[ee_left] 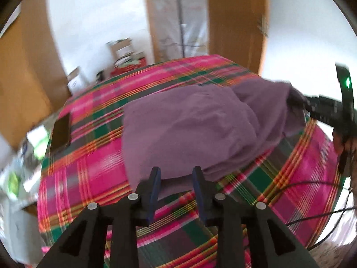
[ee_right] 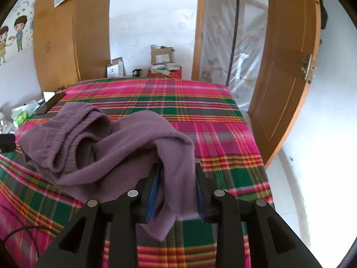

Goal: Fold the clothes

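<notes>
Two handheld grippers are seen working over a bed (ee_right: 223, 134) covered in a pink, green and orange plaid sheet, where one purple garment (ee_left: 189, 129) lies partly folded. In the left wrist view, the left gripper (ee_left: 177, 178) is held just short of the garment's near edge, its jaws apart with nothing between them, judged to have let the cloth go so a fold can settle. In the right wrist view, the right gripper (ee_right: 178, 178) has a hanging end of the same garment draped between its jaws; the jaws stand apart and whether the pads press the cloth cannot be told. That end is lifted above the bed, probably to be carried across the pile. The garment's long axis is seen running across the bed from the bunched end at the left toward the right gripper. A dark phone (ee_left: 61, 131) is seen lying near the bed's left edge.
</notes>
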